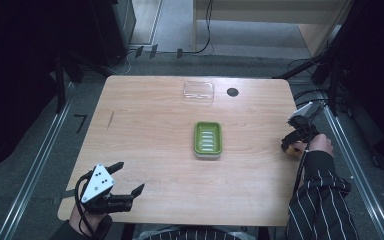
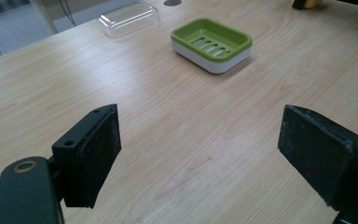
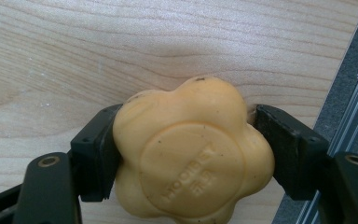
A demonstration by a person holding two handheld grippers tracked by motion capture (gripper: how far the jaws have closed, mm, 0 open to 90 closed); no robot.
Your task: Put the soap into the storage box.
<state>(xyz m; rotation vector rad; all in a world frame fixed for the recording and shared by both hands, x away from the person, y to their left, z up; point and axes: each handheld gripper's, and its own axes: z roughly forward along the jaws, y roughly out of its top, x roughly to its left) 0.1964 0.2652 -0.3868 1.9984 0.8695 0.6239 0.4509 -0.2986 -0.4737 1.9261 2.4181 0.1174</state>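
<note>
At the right edge of the wooden worktop [image 1: 145, 145], the right gripper [image 1: 294, 143] is clamped on a yellow flower-shaped soap bar [image 3: 193, 151]: in the right gripper view both black pads press against opposite lobes of the bar, which carries a round embossed stamp on its upper face and lies close to the worktop's edge, beside a metal rail. In the high view a sliver of the soap shows under that gripper, with the person's hand and striped sleeve [image 1: 320, 195] coming up behind it. The left gripper [image 1: 122, 180] rests near the front left corner of the worktop with its jaws spread wide and nothing between them; its own view looks across bare wood between the two pads. A green soap dish [image 1: 208, 139] on a white base sits near the middle of the worktop, well apart from both grippers, and a clear plastic lid [image 1: 198, 92] lies beyond it toward the far edge, next to a dark round hole [image 1: 232, 92] in the board.
</note>
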